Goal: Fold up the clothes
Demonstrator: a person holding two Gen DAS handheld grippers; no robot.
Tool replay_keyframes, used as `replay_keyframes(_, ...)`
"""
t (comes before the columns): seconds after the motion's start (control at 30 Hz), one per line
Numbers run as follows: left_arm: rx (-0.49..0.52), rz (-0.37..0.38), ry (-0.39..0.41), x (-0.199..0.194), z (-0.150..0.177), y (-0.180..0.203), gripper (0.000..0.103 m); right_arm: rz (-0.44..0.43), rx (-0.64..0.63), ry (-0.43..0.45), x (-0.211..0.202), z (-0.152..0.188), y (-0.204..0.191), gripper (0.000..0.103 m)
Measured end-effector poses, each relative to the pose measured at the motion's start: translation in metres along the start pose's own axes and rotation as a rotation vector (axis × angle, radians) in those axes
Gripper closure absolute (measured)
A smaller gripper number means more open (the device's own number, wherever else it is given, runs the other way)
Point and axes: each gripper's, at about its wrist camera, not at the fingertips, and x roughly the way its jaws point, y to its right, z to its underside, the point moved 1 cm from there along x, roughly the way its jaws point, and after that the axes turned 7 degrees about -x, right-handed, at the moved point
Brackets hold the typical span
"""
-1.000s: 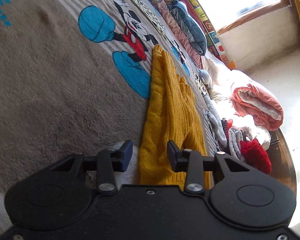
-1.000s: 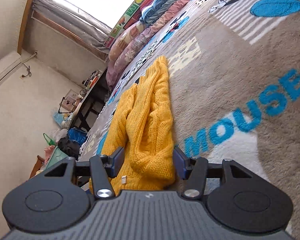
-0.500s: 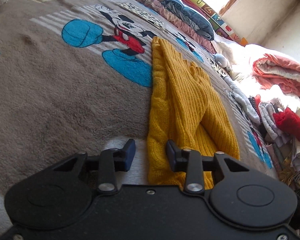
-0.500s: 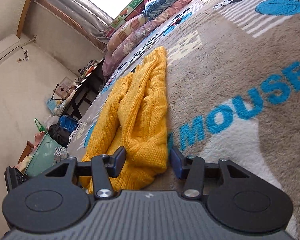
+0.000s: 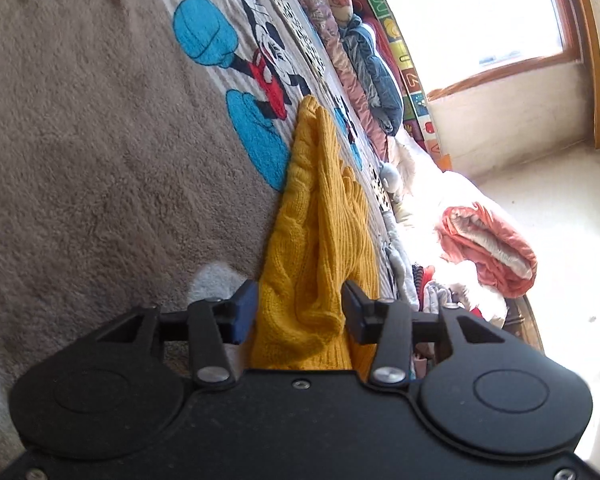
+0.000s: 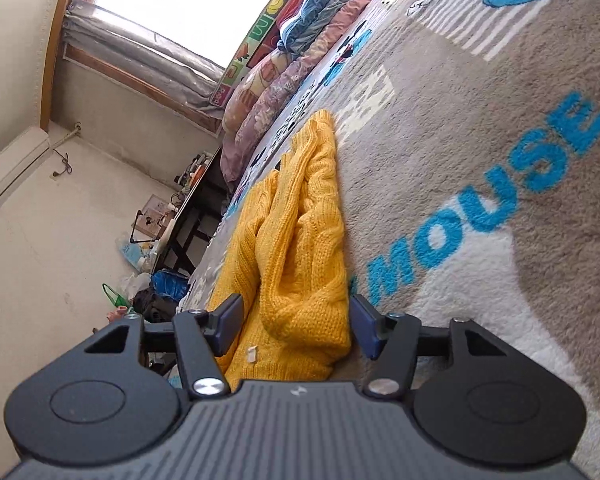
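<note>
A yellow cable-knit sweater (image 5: 320, 220) lies folded lengthwise in a long strip on a brown Mickey Mouse blanket (image 5: 80, 140). My left gripper (image 5: 298, 312) is open, its jaws straddling one end of the sweater, the thick folded edge between them. My right gripper (image 6: 296, 322) is open too, its jaws either side of the other end of the sweater (image 6: 300, 240), where a small white label shows. Neither pair of jaws is closed on the knit.
Rolled quilts and a blue garment (image 5: 376, 80) line the bed's far edge under a window. A pile of clothes with an orange blanket (image 5: 488, 248) lies beside the bed. In the right wrist view a dark desk (image 6: 188, 216) and bags stand by the wall.
Both grippers have moved in along the sweater, so each end now sits deeper between the open jaws. The left view has tilted back toward the window.
</note>
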Motion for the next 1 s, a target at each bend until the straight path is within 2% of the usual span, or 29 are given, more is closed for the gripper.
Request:
replay_keyframes(0.1, 0.079, -0.048, -0.02, 0.011, 0.008, 0.01, 0.058, 0.008, -0.018, -0.006, 0.005, 0.001, -0.002, 0.043)
replay_keyframes(0.17, 0.068, -0.053, -0.021, 0.014, 0.009, 0.006, 0.062, 0.022, -0.03, -0.012, 0.007, 0.002, -0.002, 0.047)
replay_keyframes(0.23, 0.053, -0.056, -0.02, 0.017, 0.009, 0.003, 0.066, 0.043, -0.048, -0.022, 0.01, 0.002, -0.002, 0.056)
replay_keyframes(0.37, 0.022, -0.058, 0.002, 0.018, 0.011, -0.006, 0.074, 0.056, -0.086, -0.026, 0.014, 0.007, -0.004, 0.059)
replay_keyframes(0.47, 0.042, -0.091, 0.028, 0.019, 0.016, -0.007, 0.077, 0.065, -0.106, -0.031, 0.018, 0.007, -0.004, 0.063)
replay_keyframes(0.63, 0.044, -0.095, 0.029, 0.019, 0.016, -0.006, 0.077, 0.078, -0.159, -0.028, 0.02, 0.01, -0.007, 0.068)
replay_keyframes(0.7, 0.073, -0.086, 0.014, 0.018, 0.015, -0.002, 0.071, 0.068, -0.194, -0.03, 0.018, 0.009, -0.009, 0.068)
replay_keyframes(0.73, 0.091, -0.08, 0.006, 0.016, 0.015, 0.002, 0.067, 0.068, -0.205, -0.026, 0.016, 0.009, -0.011, 0.064)
replay_keyframes(0.77, 0.109, -0.074, -0.002, 0.013, 0.015, 0.005, 0.06, 0.074, -0.224, -0.023, 0.013, 0.008, -0.016, 0.062)
replay_keyframes(0.83, 0.225, -0.099, 0.009, 0.003, 0.02, 0.019, 0.056, 0.09, -0.279, -0.009, 0.003, 0.007, -0.027, 0.049)
replay_keyframes(0.9, 0.345, -0.126, 0.022, -0.007, 0.025, 0.033, 0.053, 0.108, -0.372, 0.01, -0.008, 0.006, -0.04, 0.044)
replay_keyframes(1.0, 0.631, -0.193, 0.091, -0.028, 0.041, 0.053, 0.049, 0.163, -0.626, 0.043, -0.023, 0.005, -0.067, 0.04)
